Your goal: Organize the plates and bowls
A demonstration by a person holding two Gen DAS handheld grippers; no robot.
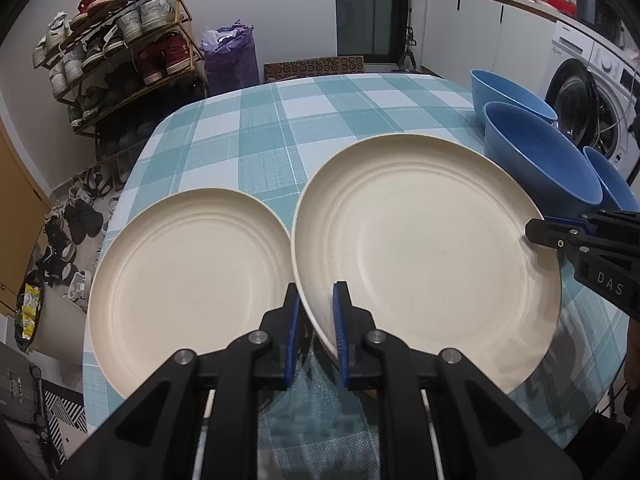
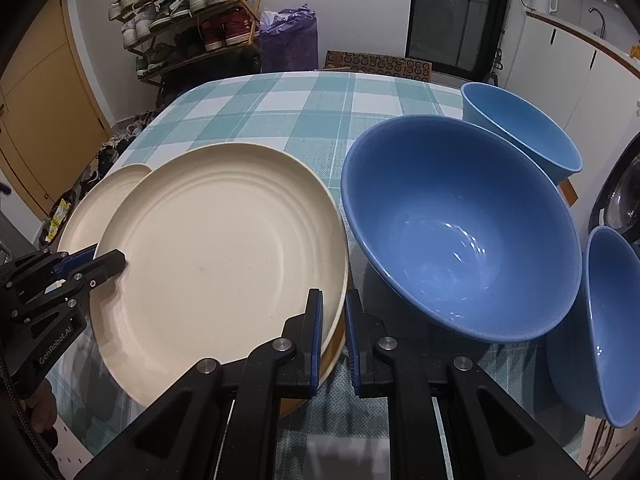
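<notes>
A large cream plate is gripped from both sides and tilts over the checked tablecloth. My left gripper is shut on its left rim. My right gripper is shut on its right rim. A second cream plate lies flat on the table to the left, its edge partly under the held plate. Three blue bowls stand to the right: a big one, one behind it, and one at the right edge.
The table has a teal and white checked cloth, bare at the back half. Beyond its left side stand a shoe rack and shoes on the floor. A washing machine and white cabinets are at the right.
</notes>
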